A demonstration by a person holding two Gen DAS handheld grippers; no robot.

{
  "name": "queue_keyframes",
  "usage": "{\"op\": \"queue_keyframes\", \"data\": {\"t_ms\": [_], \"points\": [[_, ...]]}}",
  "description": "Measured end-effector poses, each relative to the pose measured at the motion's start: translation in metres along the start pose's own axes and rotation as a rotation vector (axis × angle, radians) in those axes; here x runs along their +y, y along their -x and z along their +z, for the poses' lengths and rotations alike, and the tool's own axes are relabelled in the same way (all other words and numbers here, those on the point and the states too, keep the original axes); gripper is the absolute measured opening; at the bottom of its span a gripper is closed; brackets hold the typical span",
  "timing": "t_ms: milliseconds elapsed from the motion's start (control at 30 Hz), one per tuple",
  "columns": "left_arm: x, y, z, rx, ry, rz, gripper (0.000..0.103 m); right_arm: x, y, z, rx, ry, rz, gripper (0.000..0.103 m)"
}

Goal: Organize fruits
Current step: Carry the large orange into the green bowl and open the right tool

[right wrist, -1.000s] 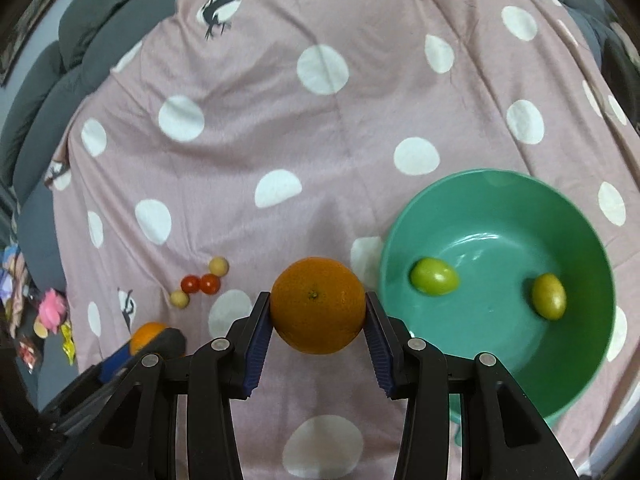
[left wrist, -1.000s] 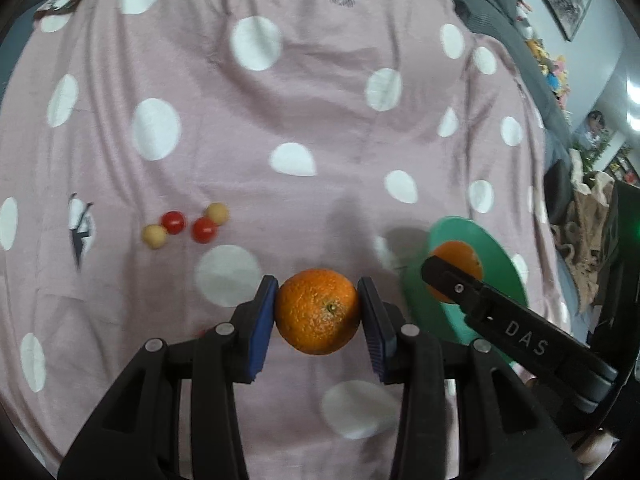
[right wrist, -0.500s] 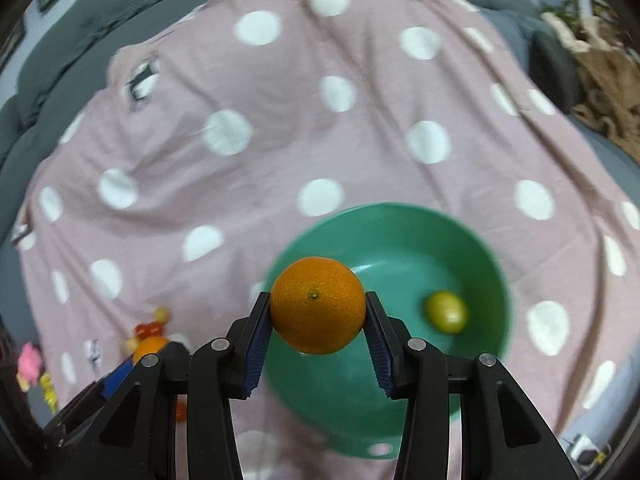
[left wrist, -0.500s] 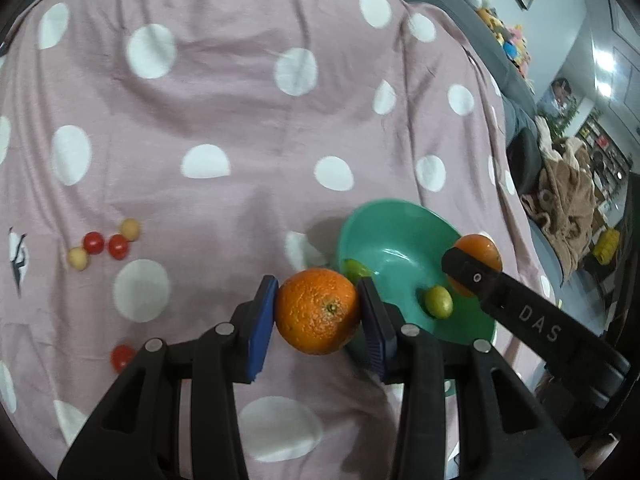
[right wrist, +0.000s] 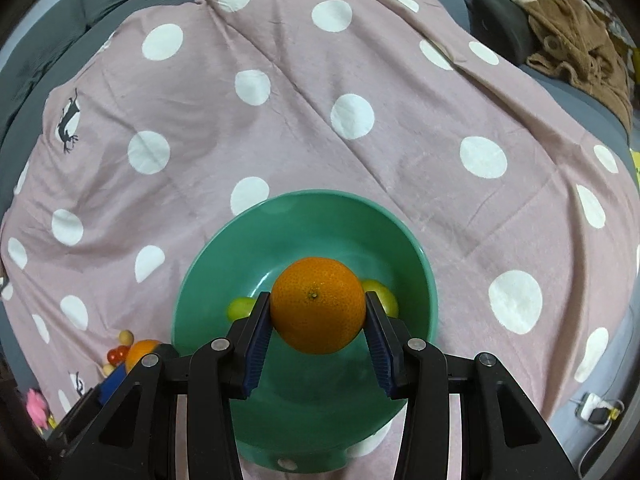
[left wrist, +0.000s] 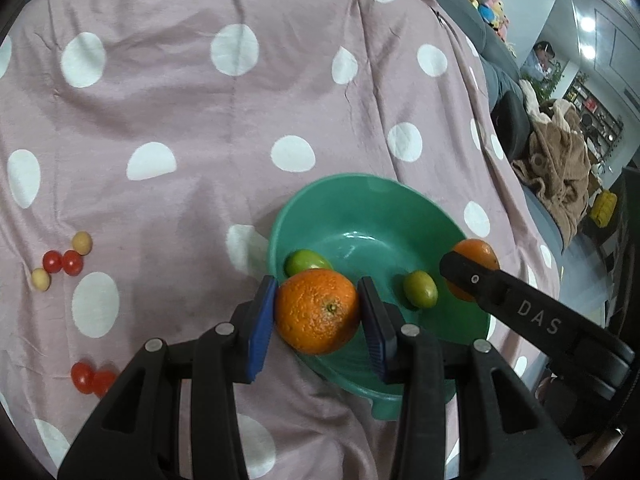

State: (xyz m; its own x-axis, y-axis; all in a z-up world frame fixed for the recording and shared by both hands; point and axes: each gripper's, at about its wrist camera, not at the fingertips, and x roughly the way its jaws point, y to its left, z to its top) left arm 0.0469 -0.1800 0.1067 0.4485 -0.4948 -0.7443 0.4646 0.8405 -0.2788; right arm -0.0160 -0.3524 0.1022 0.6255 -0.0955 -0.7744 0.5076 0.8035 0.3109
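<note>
A green bowl (left wrist: 360,208) (right wrist: 304,212) sits on the pink polka-dot cloth and holds two small green fruits (left wrist: 420,289) (left wrist: 306,261). My left gripper (left wrist: 318,316) is shut on an orange (left wrist: 318,310), held over the bowl's near-left rim. My right gripper (right wrist: 318,316) is shut on another orange (right wrist: 318,306), held above the bowl's middle. In the left wrist view the right gripper's orange (left wrist: 478,256) shows at the bowl's right rim. In the right wrist view the two green fruits (right wrist: 240,306) (right wrist: 384,294) peek out on either side.
Small red and yellow cherry tomatoes (left wrist: 62,262) lie on the cloth left of the bowl, with two more red ones (left wrist: 90,378) nearer me. A grey sofa (right wrist: 60,20) borders the cloth. A brown blanket (right wrist: 576,28) lies at the far right.
Both grippers have moved right with their oranges, from over the cloth to over the bowl. The bowl now lies closer under both grippers.
</note>
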Motion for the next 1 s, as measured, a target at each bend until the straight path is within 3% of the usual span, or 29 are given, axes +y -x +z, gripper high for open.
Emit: {"op": "queue_keyframes", "data": {"t_ms": [1000], "points": [[-0.020, -0.027, -0.007, 0.043, -0.029, 0.002, 0.041, -0.002, -0.018, -0.003, 0.065, -0.004, -0.037, 0.046]]}}
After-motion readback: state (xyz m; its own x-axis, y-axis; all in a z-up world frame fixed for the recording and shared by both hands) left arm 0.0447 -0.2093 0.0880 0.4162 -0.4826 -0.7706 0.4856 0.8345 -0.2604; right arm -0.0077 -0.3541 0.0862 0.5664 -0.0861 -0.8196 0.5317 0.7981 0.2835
